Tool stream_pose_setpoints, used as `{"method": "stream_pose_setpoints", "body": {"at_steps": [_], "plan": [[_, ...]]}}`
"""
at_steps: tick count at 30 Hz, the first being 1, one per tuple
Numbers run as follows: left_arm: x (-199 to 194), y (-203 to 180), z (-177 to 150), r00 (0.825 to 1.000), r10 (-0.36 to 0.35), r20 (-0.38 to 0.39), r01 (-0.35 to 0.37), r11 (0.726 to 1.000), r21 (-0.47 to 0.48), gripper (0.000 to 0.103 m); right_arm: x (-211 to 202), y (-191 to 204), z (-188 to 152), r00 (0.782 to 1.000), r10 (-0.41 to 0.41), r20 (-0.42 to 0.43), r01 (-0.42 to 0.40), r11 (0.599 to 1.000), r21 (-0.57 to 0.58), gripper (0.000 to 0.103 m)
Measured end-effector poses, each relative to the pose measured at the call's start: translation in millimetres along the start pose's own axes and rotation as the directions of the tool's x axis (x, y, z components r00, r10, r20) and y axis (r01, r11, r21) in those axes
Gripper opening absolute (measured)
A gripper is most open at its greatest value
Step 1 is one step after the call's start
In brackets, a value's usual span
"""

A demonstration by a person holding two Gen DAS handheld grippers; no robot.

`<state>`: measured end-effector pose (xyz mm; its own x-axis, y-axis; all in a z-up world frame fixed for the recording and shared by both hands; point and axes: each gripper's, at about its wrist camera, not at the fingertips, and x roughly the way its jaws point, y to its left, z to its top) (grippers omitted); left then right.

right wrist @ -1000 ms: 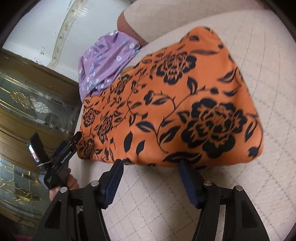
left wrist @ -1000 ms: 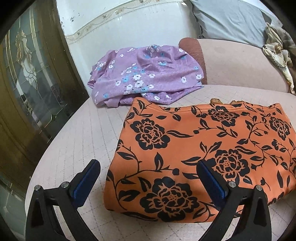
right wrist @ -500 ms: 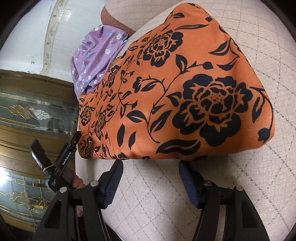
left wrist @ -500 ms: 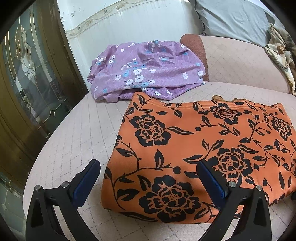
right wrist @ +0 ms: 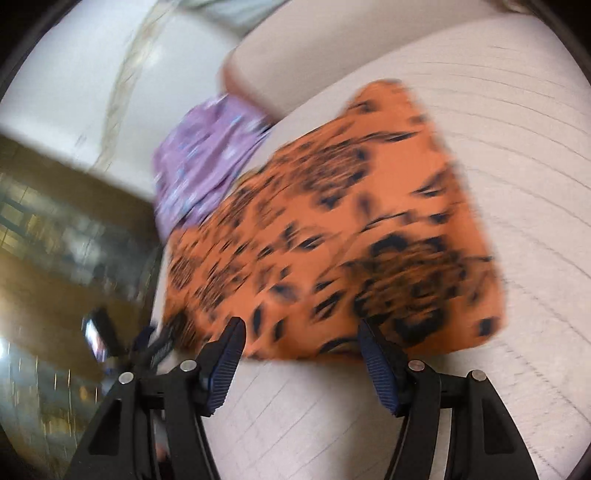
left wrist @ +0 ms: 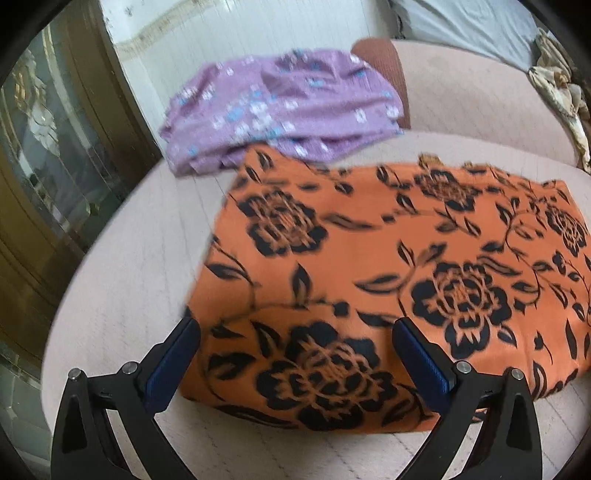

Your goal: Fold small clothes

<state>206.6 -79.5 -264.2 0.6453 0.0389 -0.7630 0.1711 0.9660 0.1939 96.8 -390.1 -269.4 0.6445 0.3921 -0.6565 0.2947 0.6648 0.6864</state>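
An orange cloth with black flowers (left wrist: 388,266) lies folded flat on a pale quilted cushion (left wrist: 122,266). My left gripper (left wrist: 295,328) hovers open over the cloth's near left corner, its blue pads wide apart and holding nothing. In the right wrist view the same orange cloth (right wrist: 332,229) is blurred, and my right gripper (right wrist: 299,328) stands open at its near edge with nothing between the pads. The left gripper (right wrist: 147,347) shows at the cloth's far left corner there.
A crumpled purple floral garment (left wrist: 280,110) lies behind the orange cloth against a white wall. A glass-fronted wooden cabinet (left wrist: 40,155) stands off the cushion's left edge. A grey pillow (left wrist: 465,26) and a beige rag (left wrist: 561,92) sit on the sofa back.
The left gripper has dropped closer to the orange cloth's near left corner. The right gripper has swung and rolled, so the cloth has shifted and blurred in its view. Both stay open.
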Motion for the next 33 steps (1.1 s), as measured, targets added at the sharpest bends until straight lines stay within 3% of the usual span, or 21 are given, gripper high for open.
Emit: {"method": "stream_pose_setpoints", "body": {"at_steps": [3, 5, 7, 10, 13, 15, 17, 20, 25, 30, 33], "plan": [[8, -12, -7, 0.997, -0.057, -0.052, 0.059, 0.998, 0.024, 0.103, 1, -19, 8, 0.998, -0.065, 0.02, 0.063, 0.994, 0.087, 0.06], [7, -20, -10, 0.998, -0.05, -0.047, 0.053, 0.997, 0.06, 0.103, 5, -25, 9, 0.997, -0.075, 0.005, 0.074, 0.99, 0.12, 0.053], [5, -22, -10, 0.998, -0.047, -0.041, 0.049, 0.996, 0.068, 0.103, 3, -24, 10, 0.997, -0.073, 0.019, 0.07, 0.99, 0.119, 0.053], [3, -12, -8, 0.996, -0.073, -0.045, 0.074, 0.997, 0.029, 0.103, -8, -18, 14, 0.993, -0.067, 0.098, 0.057, 0.993, 0.105, 0.054], [-1, 7, 2, 0.999, -0.04, -0.011, 0.04, 0.999, -0.027, 0.103, -14, -23, 21, 0.984, -0.104, 0.142, 0.085, 0.987, 0.133, 0.054], [6, 21, 5, 0.999, -0.016, -0.031, 0.014, 0.998, -0.057, 0.103, -9, -31, 24, 0.98, -0.162, 0.112, 0.141, 0.975, 0.171, 0.054], [19, 31, 5, 0.997, 0.014, -0.082, -0.02, 0.997, -0.077, 0.103, 8, -43, 24, 0.977, -0.211, 0.029, 0.201, 0.96, 0.194, 0.052], [28, 38, 3, 0.994, -0.004, -0.111, -0.009, 0.993, -0.117, 0.103, 8, -33, 27, 0.972, -0.231, 0.046, 0.222, 0.964, 0.149, 0.053], [18, 42, 10, 0.995, -0.035, -0.094, 0.022, 0.991, -0.133, 0.103, -2, -35, 23, 0.989, -0.135, 0.065, 0.121, 0.973, 0.195, 0.054], [16, 55, 17, 0.995, -0.04, -0.09, 0.023, 0.984, -0.179, 0.103, -32, -32, -5, 0.997, 0.049, 0.062, -0.062, 0.968, 0.245, 0.061], [16, 61, 18, 0.995, -0.027, -0.099, 0.007, 0.981, -0.196, 0.103, -34, -25, -23, 0.999, 0.029, 0.046, -0.039, 0.969, 0.246, 0.061]]}}
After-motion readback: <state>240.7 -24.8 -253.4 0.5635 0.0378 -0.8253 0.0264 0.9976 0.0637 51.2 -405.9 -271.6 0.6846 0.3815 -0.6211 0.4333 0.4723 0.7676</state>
